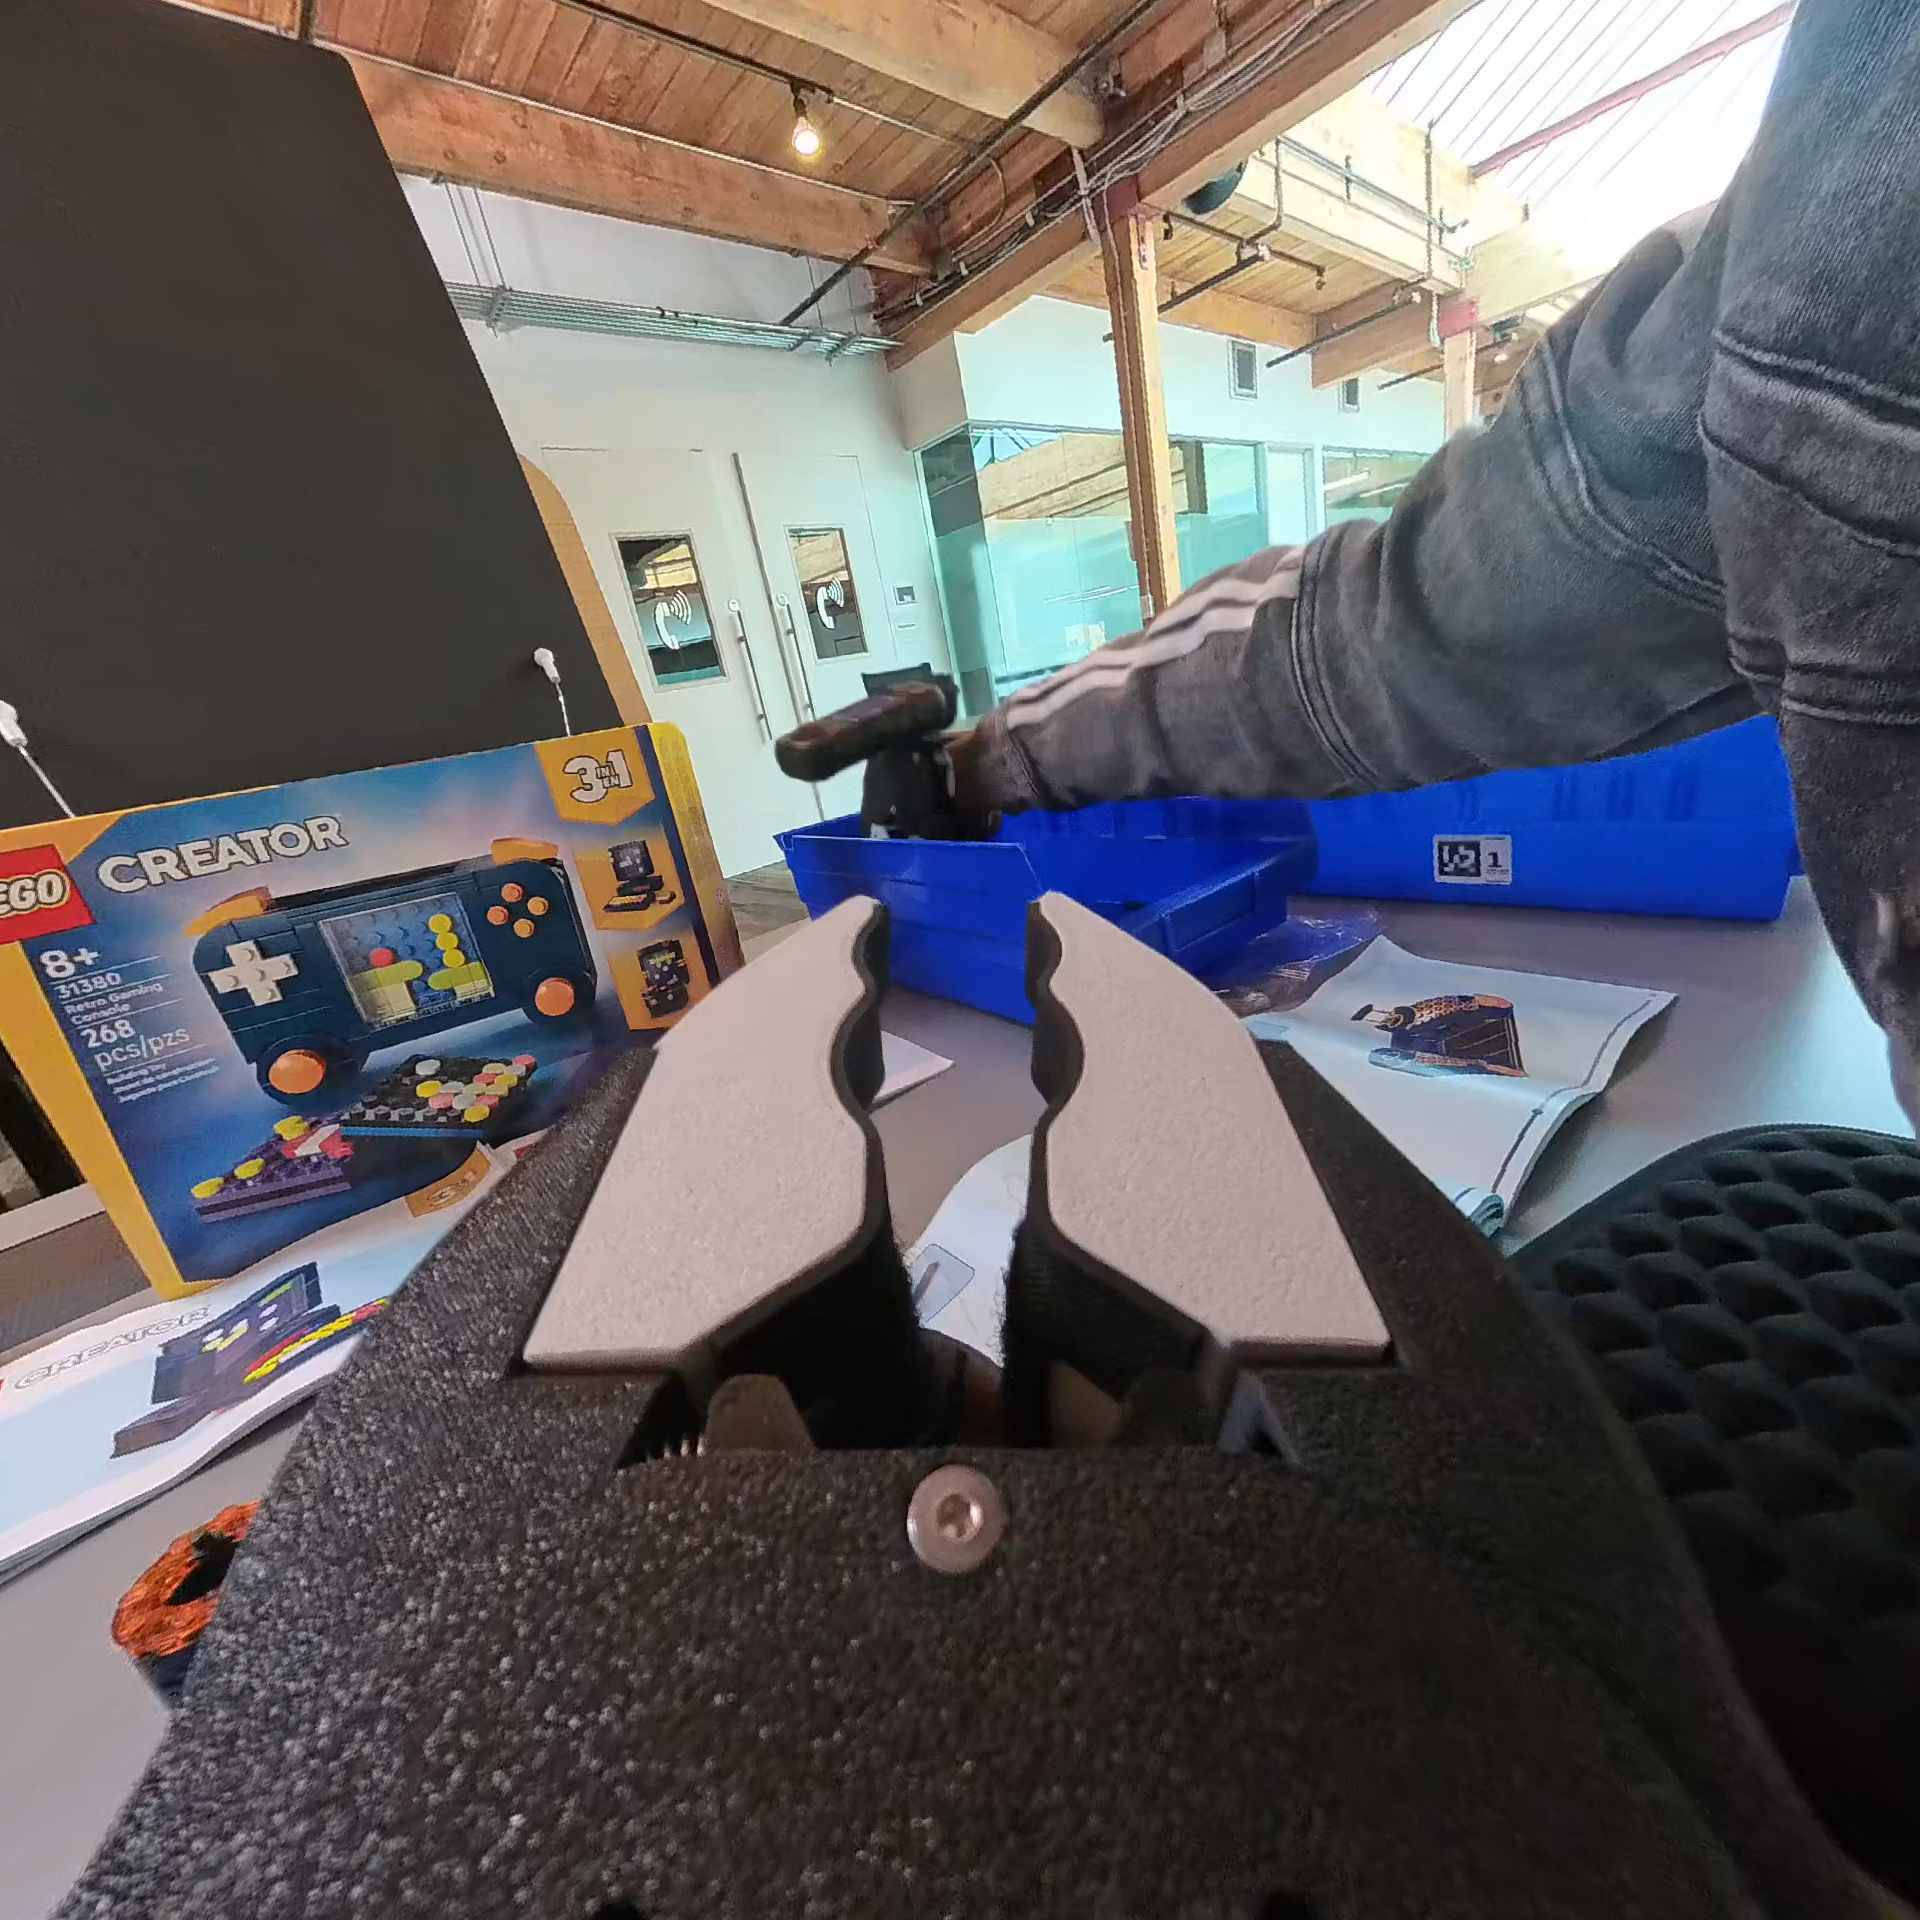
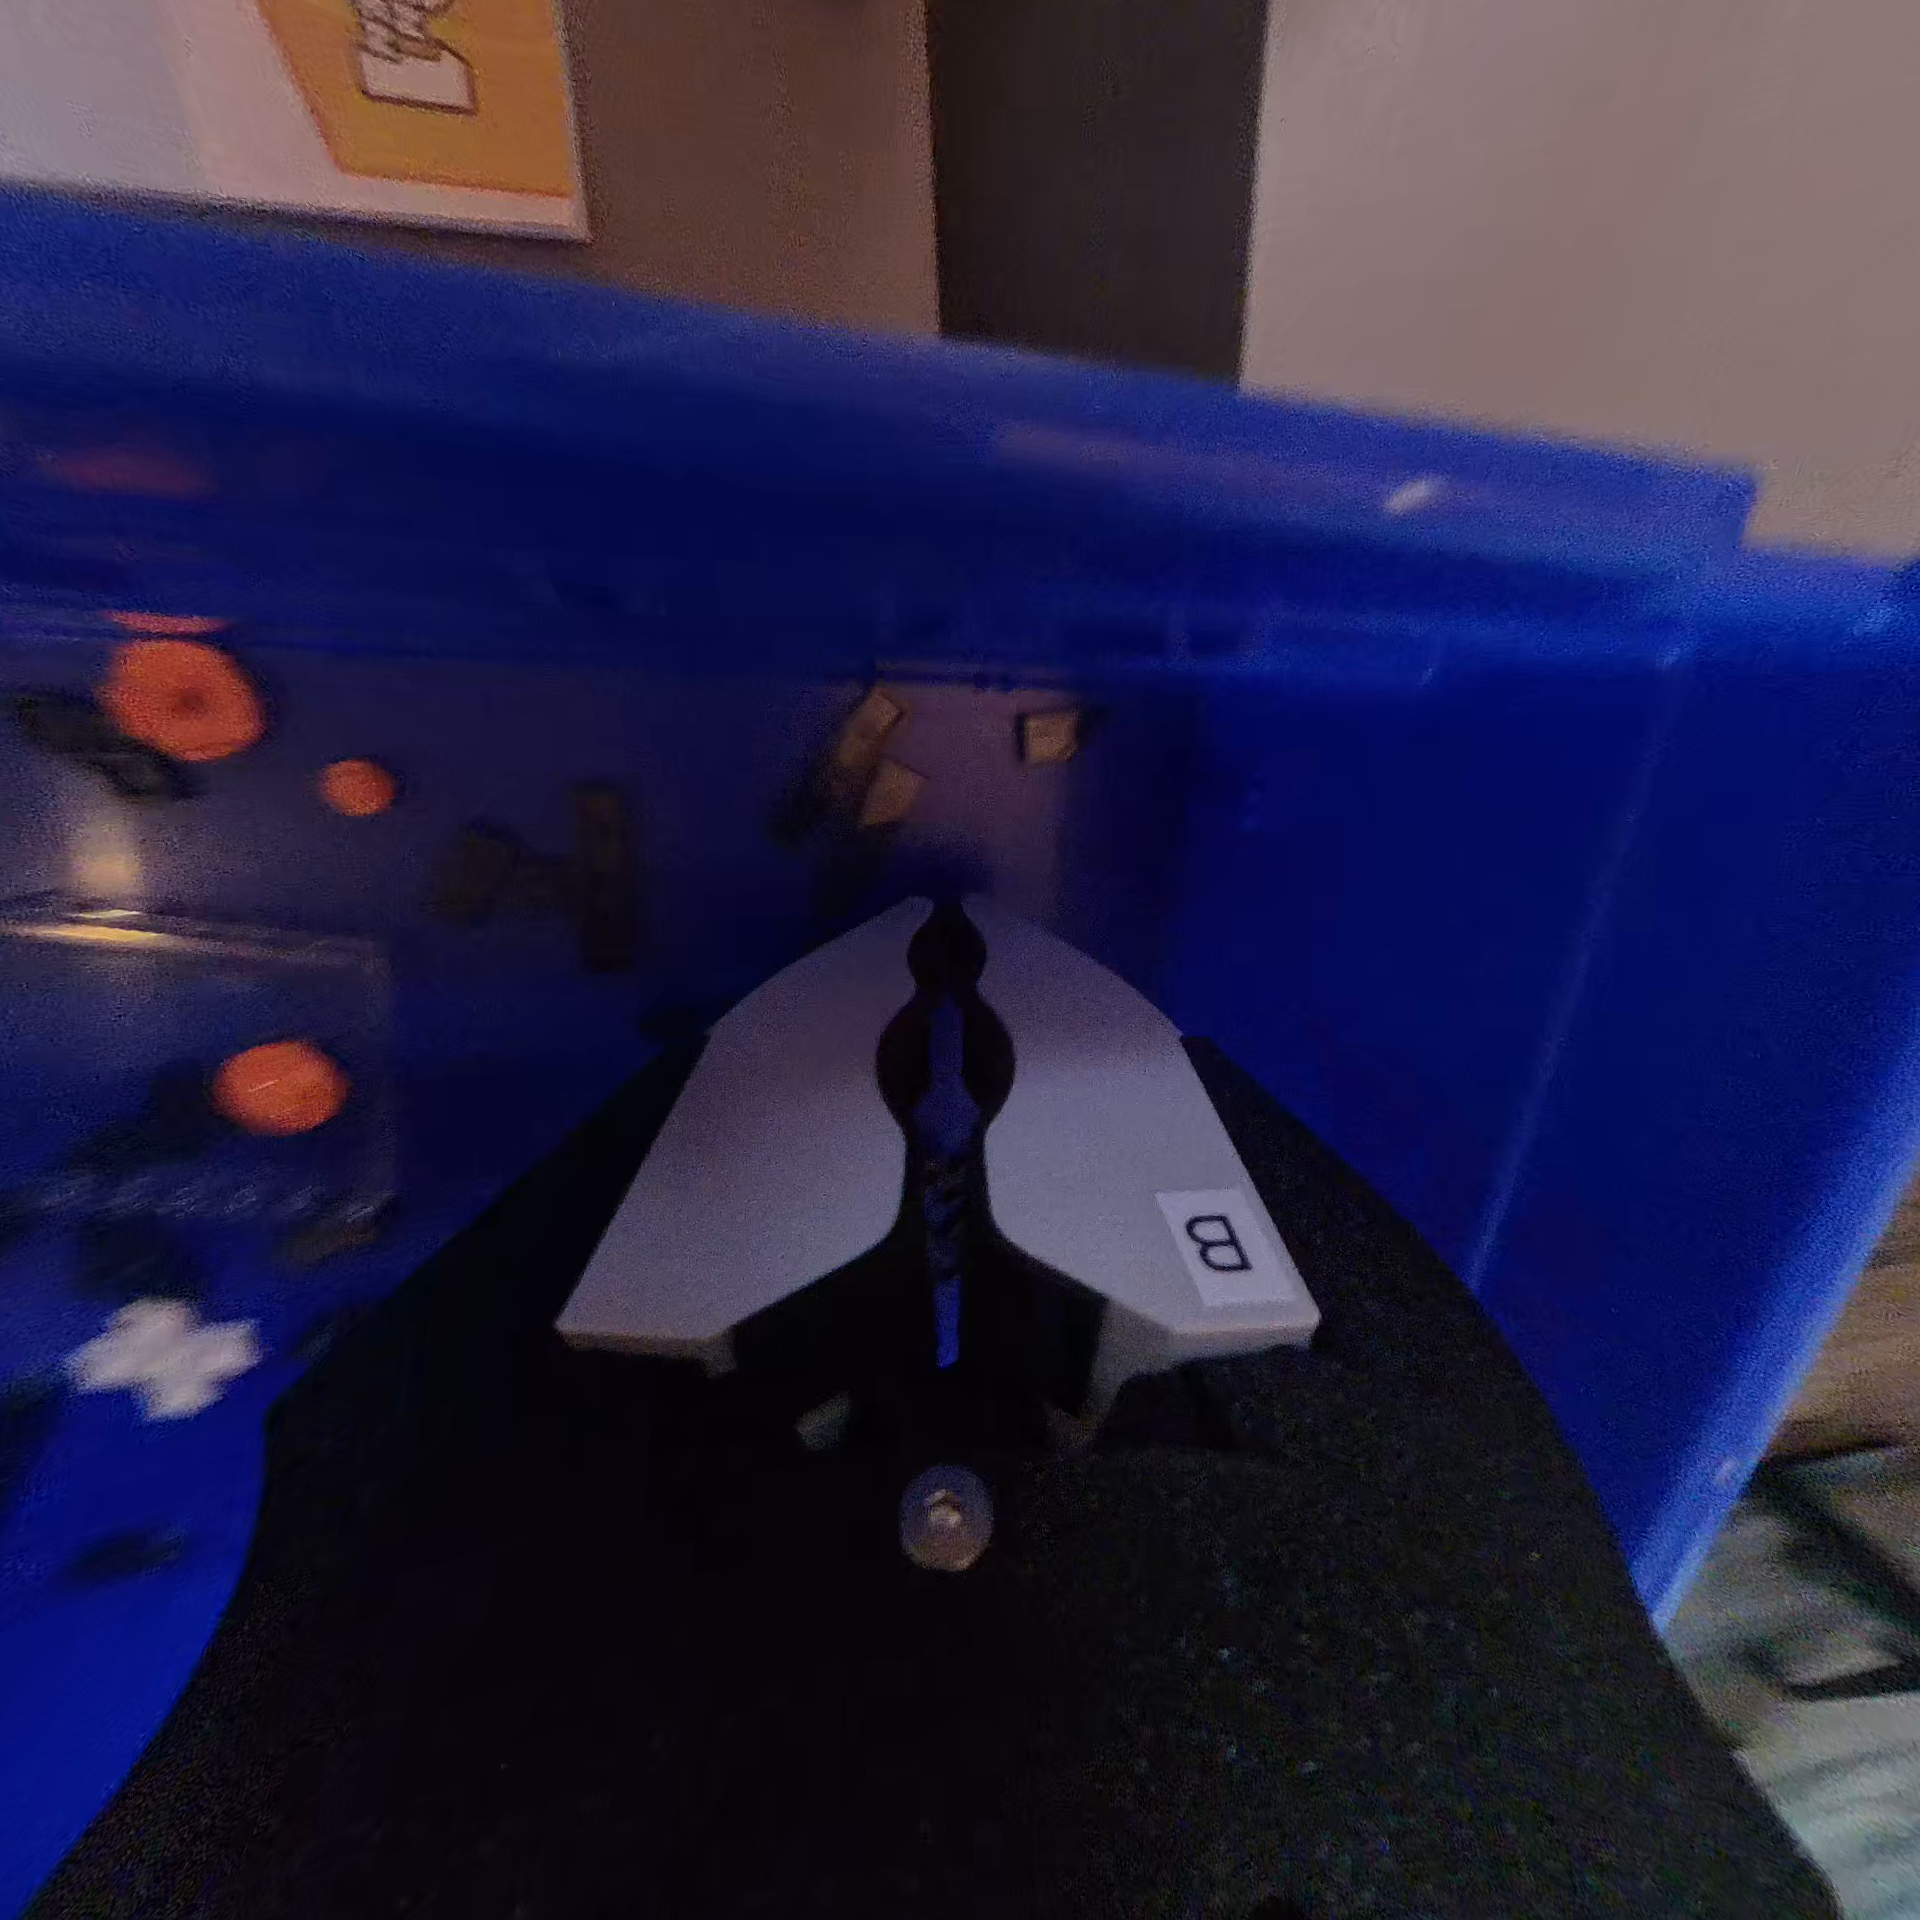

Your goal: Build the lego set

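From my seat, the left gripper (image 1: 958,935) shows a coarse, grainy black plastic body, smooth matt grey finger plates (image 1: 748,1122) and one shiny metal screw (image 1: 954,1519). The toy box (image 1: 343,997) is printed cardboard with a slight sheen, and the instruction booklets (image 1: 1455,1049) are thin, smooth paper lying on a matt grey tabletop (image 1: 1714,997). The blue bins (image 1: 935,914) are glossy moulded plastic. The sleeve (image 1: 1455,644) is washed grey denim cloth with visible seams. Overhead, the ceiling (image 1: 644,114) is bare planked wood. Inside the bin (image 2: 1455,831) the small bricks (image 2: 182,698) look like smooth plastic, though blurred, and the right gripper (image 2: 948,914) has the same matt plates.
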Motion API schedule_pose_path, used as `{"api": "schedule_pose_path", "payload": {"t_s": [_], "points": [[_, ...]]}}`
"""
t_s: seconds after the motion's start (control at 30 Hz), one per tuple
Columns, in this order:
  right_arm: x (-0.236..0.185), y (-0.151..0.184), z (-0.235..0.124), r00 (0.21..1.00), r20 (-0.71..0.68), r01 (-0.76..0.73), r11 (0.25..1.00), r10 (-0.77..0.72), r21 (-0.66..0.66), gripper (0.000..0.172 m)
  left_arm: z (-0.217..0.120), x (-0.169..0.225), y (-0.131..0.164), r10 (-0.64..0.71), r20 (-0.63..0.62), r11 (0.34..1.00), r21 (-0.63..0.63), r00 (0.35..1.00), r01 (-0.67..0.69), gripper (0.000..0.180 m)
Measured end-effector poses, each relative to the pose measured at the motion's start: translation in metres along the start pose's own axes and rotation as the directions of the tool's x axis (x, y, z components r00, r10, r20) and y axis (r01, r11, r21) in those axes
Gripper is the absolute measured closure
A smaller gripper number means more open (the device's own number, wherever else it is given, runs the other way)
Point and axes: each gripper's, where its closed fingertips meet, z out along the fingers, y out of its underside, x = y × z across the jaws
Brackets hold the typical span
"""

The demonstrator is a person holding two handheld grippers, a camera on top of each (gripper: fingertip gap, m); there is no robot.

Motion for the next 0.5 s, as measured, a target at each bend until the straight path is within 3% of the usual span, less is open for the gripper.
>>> {"api": "schedule_pose_path", "payload": {"t_s": [0.07, 0.13, 0.3, 0.43, 0.5], "points": [[0.006, 0.009, -0.011, 0.999, -0.013, -0.035, 0.999, 0.035, -0.034, 0.172, 0.000, 0.000, -0.001, 0.005, -0.001, 1.000, 0.004, 1.000, -0.005, 0.157], [0.014, 0.002, -0.026, 0.997, -0.081, -0.016, 0.997, 0.021, 0.071, 0.172, 0.000, 0.000, -0.001, 0.003, -0.001, 1.000, 0.003, 1.000, -0.003, 0.157], [-0.024, -0.007, -0.036, 0.961, 0.171, -0.237, 0.966, 0.218, 0.099, 0.156, 0.000, -0.001, 0.000, -0.009, 0.002, 1.000, -0.001, 1.000, 0.009, 0.157], [-0.044, -0.009, -0.029, 0.884, 0.142, -0.456, 0.888, 0.446, 0.052, 0.157, 0.000, 0.000, 0.000, -0.009, -0.003, 1.000, 0.000, 1.000, 0.009, 0.157], [-0.056, -0.011, -0.023, 0.863, 0.141, -0.497, 0.865, 0.485, 0.070, 0.156, 0.000, 0.002, -0.001, -0.006, -0.012, 1.000, 0.005, 1.000, 0.006, 0.157]]}}
